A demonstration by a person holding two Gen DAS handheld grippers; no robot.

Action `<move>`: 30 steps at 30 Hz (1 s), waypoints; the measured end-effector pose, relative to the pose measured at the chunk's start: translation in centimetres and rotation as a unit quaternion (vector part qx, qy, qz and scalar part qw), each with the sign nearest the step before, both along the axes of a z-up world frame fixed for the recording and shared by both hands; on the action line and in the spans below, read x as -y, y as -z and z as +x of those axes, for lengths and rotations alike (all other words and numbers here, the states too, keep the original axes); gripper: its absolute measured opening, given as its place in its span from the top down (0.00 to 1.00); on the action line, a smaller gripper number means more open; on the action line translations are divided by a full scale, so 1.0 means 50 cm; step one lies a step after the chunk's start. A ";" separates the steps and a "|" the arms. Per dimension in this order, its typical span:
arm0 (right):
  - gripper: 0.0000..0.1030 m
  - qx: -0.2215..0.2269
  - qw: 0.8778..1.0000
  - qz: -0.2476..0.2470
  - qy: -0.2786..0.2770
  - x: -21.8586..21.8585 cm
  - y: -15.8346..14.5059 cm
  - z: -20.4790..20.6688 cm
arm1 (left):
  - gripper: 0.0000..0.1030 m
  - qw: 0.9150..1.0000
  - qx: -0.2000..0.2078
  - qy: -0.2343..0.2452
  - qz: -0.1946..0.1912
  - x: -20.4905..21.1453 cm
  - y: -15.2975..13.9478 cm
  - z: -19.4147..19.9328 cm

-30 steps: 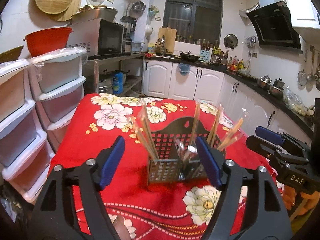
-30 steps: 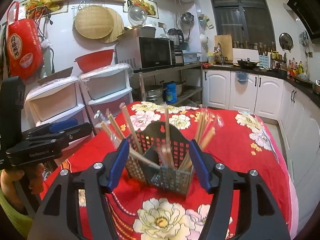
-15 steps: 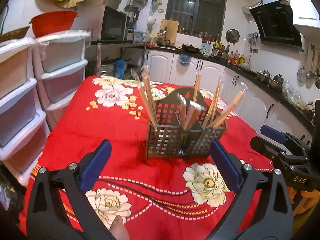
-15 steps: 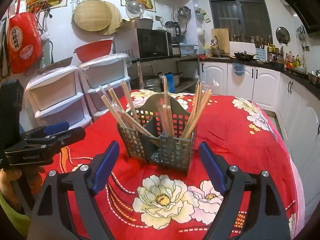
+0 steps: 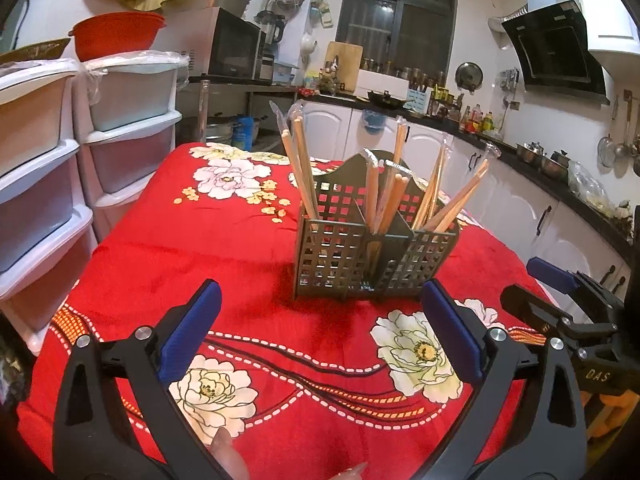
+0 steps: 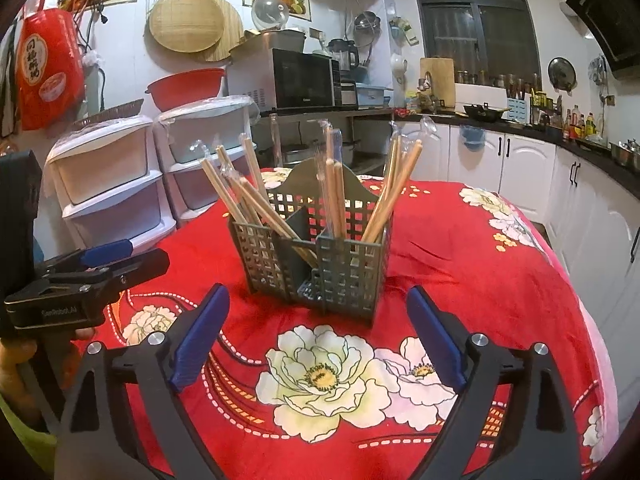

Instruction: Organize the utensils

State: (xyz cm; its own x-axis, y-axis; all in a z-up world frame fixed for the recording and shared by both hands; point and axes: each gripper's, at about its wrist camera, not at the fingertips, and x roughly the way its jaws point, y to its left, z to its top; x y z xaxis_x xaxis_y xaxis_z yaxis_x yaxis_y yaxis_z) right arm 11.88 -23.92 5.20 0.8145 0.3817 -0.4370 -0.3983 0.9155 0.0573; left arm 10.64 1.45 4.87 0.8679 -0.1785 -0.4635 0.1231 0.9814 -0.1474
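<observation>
A dark grey slotted utensil basket (image 5: 340, 256) (image 6: 344, 264) stands upright on the red flowered tablecloth (image 5: 200, 248) (image 6: 480, 264). Plastic-wrapped wooden chopsticks (image 5: 302, 168) (image 6: 248, 200) lean in its three compartments. My left gripper (image 5: 320, 292) is open wide just short of the basket, touching nothing. My right gripper (image 6: 317, 294) faces the basket from the other side; its jaws are opening with nothing between them. Each gripper also shows at the edge of the other's view: the right gripper (image 5: 560, 292) and the left gripper (image 6: 100, 260).
White plastic drawer units (image 5: 128, 128) (image 6: 108, 184) stand against the table's left side, with a red bowl (image 5: 116, 32) on top. A microwave (image 5: 232, 44) sits on a shelf behind. White kitchen cabinets (image 5: 520, 208) run along the right.
A second ago the basket sat between the fingers of both grippers. Both sets of jaws have widened, and both grippers have drawn back and lower, leaving the basket standing on the cloth.
</observation>
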 end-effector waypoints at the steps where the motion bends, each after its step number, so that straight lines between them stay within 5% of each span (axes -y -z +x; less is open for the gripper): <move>1: 0.14 0.000 1.000 0.000 0.001 0.001 0.004 0.000 | 0.11 1.000 0.001 -0.001 0.000 0.000 0.003 -0.001; 21: 0.06 0.062 0.996 -0.002 0.056 0.026 0.078 -0.027 | 0.11 0.999 0.046 -0.018 0.012 0.011 0.066 -0.019; 30: 0.06 0.063 0.996 -0.004 0.059 0.027 0.085 -0.028 | 0.11 0.999 0.033 -0.023 0.023 0.021 0.088 -0.009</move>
State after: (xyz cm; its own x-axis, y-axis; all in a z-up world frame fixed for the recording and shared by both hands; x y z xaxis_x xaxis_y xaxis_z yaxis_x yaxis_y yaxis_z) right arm 10.48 -25.30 0.96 0.9023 0.2771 -0.3302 -0.2915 0.9565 0.0060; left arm 10.20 0.42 0.47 0.9041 -0.1164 -0.4112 0.0850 0.9919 -0.0941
